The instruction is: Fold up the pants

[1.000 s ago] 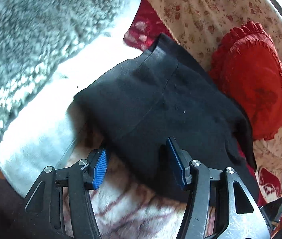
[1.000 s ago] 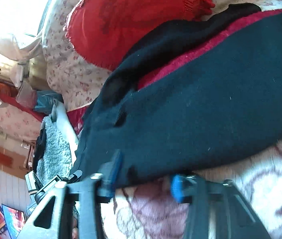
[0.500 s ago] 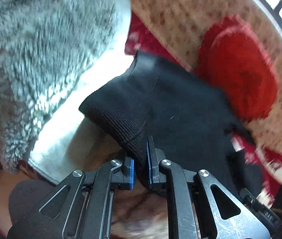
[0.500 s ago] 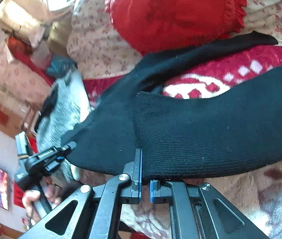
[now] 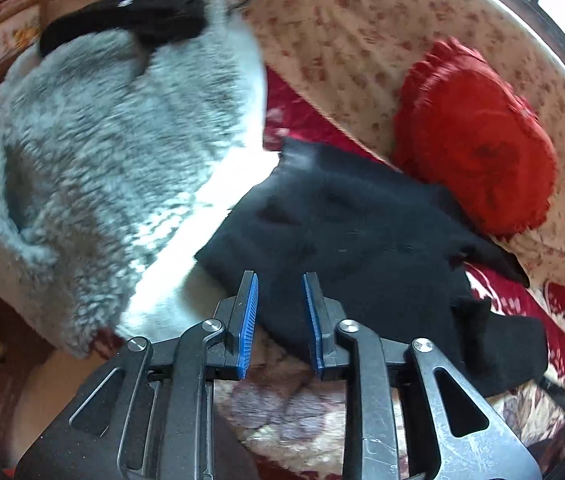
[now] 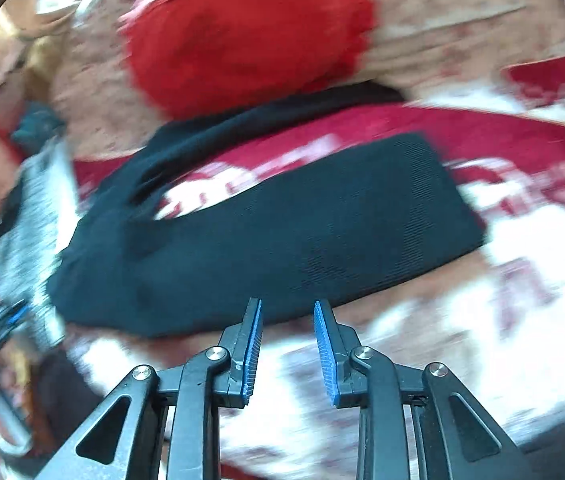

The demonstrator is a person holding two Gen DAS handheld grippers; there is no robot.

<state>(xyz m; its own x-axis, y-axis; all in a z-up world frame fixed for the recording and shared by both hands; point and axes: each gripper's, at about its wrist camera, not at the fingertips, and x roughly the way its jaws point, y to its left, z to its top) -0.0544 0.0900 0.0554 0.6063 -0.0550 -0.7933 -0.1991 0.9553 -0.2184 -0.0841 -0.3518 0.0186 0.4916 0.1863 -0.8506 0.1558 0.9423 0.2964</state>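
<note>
Patterned bed [image 5: 282, 412] under black pants [image 5: 362, 248], red cushion [image 5: 478, 168].

A soft couch back [image 5: 362, 40] with a pattern of little flowers curves round the far side. A round red pillow [image 5: 474, 152] with a frilly edge leans on it. The seat has a red and white blanket [image 5: 562, 308] spread over it. A big fluffy grey blanket [image 5: 102, 152] is heaped on the left. Bright daylight comes through a window [image 5: 562, 4] at the top right. The right wrist view is blurry.
</note>
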